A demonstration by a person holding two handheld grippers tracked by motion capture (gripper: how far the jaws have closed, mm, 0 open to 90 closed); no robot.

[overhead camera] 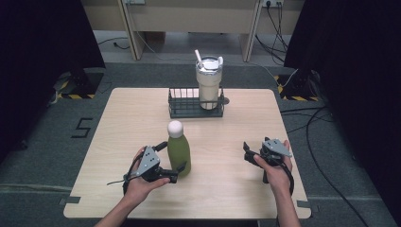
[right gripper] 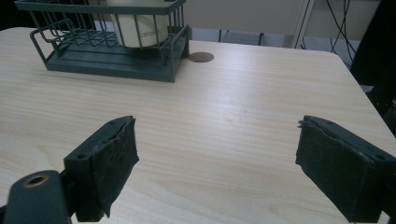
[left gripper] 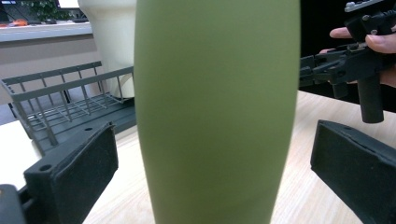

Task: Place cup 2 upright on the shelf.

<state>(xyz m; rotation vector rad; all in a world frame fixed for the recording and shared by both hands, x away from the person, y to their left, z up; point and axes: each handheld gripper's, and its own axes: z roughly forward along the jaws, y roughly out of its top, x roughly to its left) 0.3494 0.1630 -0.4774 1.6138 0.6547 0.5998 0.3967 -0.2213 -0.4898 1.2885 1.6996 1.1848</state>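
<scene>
Green bottle [overhead camera: 179, 152], matte with a white round cap, is standing upright near the table's [overhead camera: 118, 142] six o'clock edge. From the left, the left gripper [overhead camera: 172, 161] is bracketing it, jaws spread and not yet touching; closing looks like the next move. At three o'clock, the right gripper [overhead camera: 247, 152] is idling, spread, holding nothing.
</scene>
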